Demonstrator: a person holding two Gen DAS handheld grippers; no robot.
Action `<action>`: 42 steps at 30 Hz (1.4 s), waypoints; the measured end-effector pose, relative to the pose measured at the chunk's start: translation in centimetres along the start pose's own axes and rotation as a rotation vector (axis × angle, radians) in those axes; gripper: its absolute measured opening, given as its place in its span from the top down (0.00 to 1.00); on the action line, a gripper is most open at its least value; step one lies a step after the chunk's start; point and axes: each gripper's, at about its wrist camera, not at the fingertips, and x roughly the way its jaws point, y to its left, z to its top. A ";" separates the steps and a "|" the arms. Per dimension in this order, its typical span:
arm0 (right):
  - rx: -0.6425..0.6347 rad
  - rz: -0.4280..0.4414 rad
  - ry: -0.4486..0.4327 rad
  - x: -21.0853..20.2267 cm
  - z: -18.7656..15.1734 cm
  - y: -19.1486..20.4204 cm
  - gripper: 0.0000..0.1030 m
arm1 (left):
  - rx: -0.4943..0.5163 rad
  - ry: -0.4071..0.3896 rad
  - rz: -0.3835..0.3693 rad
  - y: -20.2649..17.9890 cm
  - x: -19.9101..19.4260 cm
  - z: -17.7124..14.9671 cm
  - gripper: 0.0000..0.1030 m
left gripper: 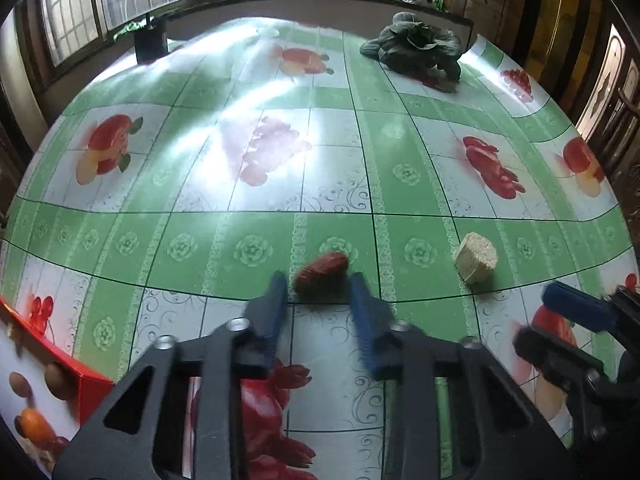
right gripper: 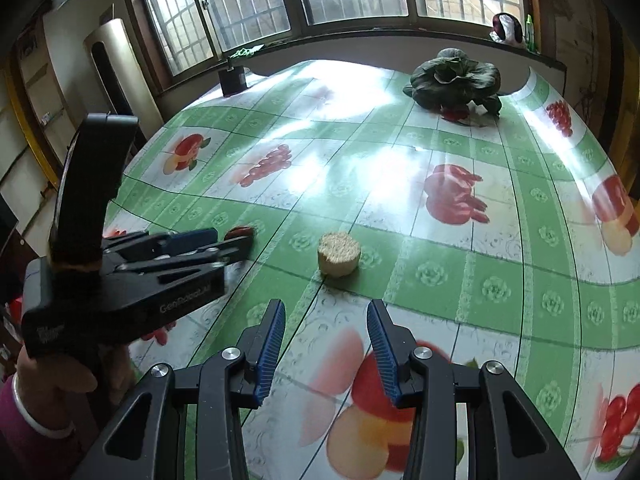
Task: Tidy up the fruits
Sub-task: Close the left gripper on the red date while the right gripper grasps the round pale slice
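A small red fruit (left gripper: 322,272) lies on the green fruit-print tablecloth (left gripper: 280,160). It sits between the fingertips of my left gripper (left gripper: 318,282), whose pads close in on its two sides; the picture is blurred there. In the right wrist view the left gripper (right gripper: 234,240) is at the left with the red fruit (right gripper: 240,232) at its tips, and a person's hand (right gripper: 60,384) holds it. A pale beige round chunk with a rough top (right gripper: 339,254) (left gripper: 476,258) stands ahead of my right gripper (right gripper: 326,320), which is open and holds nothing. The right gripper (left gripper: 534,314) also shows at the lower right of the left wrist view.
A dark leafy vegetable (left gripper: 416,46) (right gripper: 456,80) lies at the table's far right. A black box (left gripper: 150,42) stands at the far left edge. A red and white carton printed with fruits (left gripper: 40,380) is at the near left. Windows run along the far wall.
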 end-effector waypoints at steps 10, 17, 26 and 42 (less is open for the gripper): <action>-0.044 -0.055 0.044 4.9 2.7 0.4 0.60 | -0.030 0.006 -0.016 0.8 -0.2 -0.1 0.87; -0.108 -0.103 0.046 5.4 2.6 1.2 0.72 | -0.023 0.016 -0.056 0.7 -0.3 0.1 0.87; -0.068 -0.095 0.047 4.7 2.2 0.1 0.72 | 0.028 0.006 -0.061 -0.8 0.3 0.7 0.77; -0.049 -0.066 0.042 4.6 2.3 -0.3 0.72 | 0.078 -0.015 -0.085 -2.4 1.2 1.7 0.94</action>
